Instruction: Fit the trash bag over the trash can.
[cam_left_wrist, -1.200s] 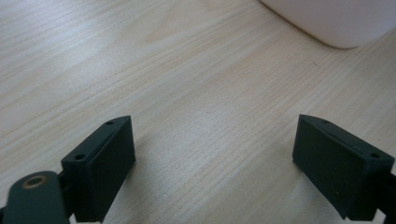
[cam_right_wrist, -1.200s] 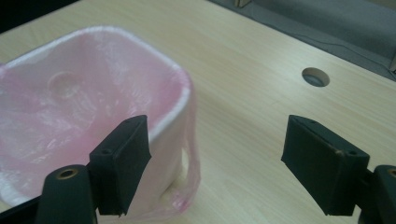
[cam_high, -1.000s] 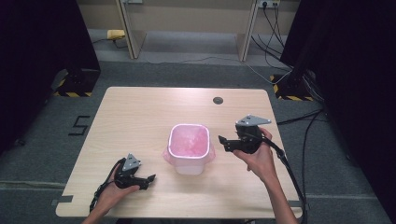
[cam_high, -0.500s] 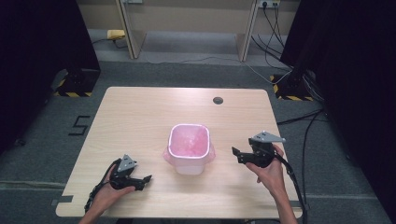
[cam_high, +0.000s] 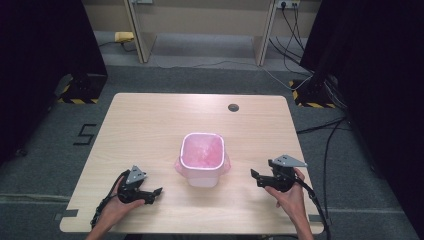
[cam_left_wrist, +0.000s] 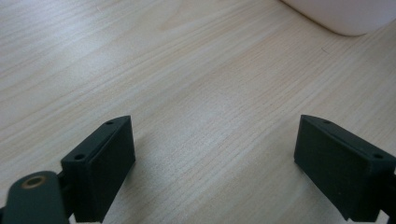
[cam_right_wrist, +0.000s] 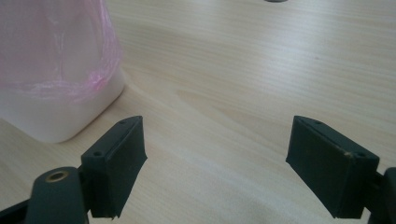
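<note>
We see the wooden table (cam_high: 150, 125) with the white bin (cam_high: 202, 160), lined with a pink bag (cam_high: 201, 150), standing near its middle. Our left gripper (cam_high: 156, 192) and right gripper (cam_high: 254, 176) rest either side of it, both spread wide, grasping nothing.

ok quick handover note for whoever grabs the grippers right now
Left gripper: jaws open, nothing held, low over the near left of the table.
Right gripper: jaws open, nothing held, low over the table to the right of the bin.
White bin: upright at the table's middle, between the grippers. The pink bag lines it and its edge is folded over the rim.
Done: the bag looks fitted, with both grippers clear of the bin.
Left: likely nothing on the lining; check that the fold sits evenly, since the bin's far side can't be judged.
</note>
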